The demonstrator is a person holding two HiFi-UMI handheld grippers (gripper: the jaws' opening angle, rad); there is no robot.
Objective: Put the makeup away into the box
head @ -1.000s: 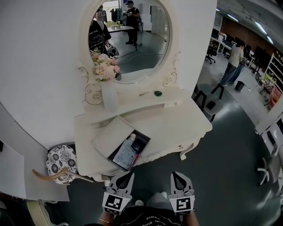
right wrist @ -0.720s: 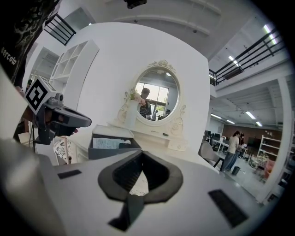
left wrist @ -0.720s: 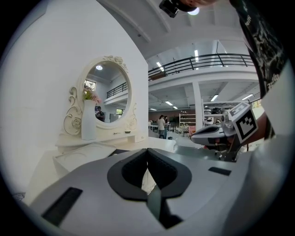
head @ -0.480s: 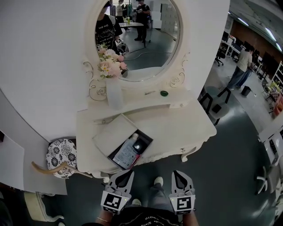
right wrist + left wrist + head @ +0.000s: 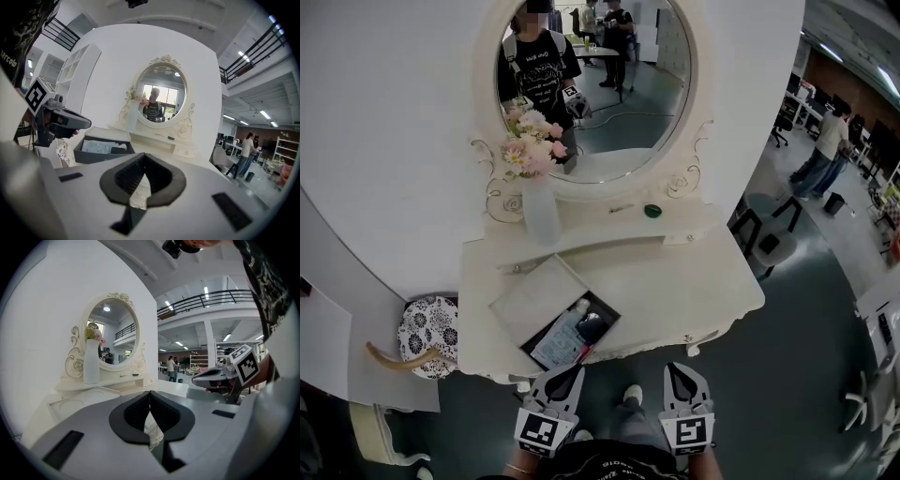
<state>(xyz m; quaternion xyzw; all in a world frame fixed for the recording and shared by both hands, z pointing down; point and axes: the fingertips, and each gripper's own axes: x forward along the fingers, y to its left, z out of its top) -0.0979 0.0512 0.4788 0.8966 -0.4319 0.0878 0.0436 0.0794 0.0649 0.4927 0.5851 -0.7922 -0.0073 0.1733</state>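
A dark open box sits on the white vanity table near its front edge. Its pale lid lies against its left side. Inside are a white leaflet, a small bottle and a dark item. On the shelf under the mirror lie a small green item and a thin stick. My left gripper and right gripper hang side by side in front of the table, off its edge. Both are shut and empty. The right gripper view shows the box ahead on the left.
A white vase of pink flowers stands at the shelf's left, below the oval mirror. A stool with a patterned seat is left of the table. A dark stool and people stand further off to the right.
The table and mirror have shifted in the head view, and my reflection has come fully into the mirror. Both grippers stay shut at the same place low in the view.
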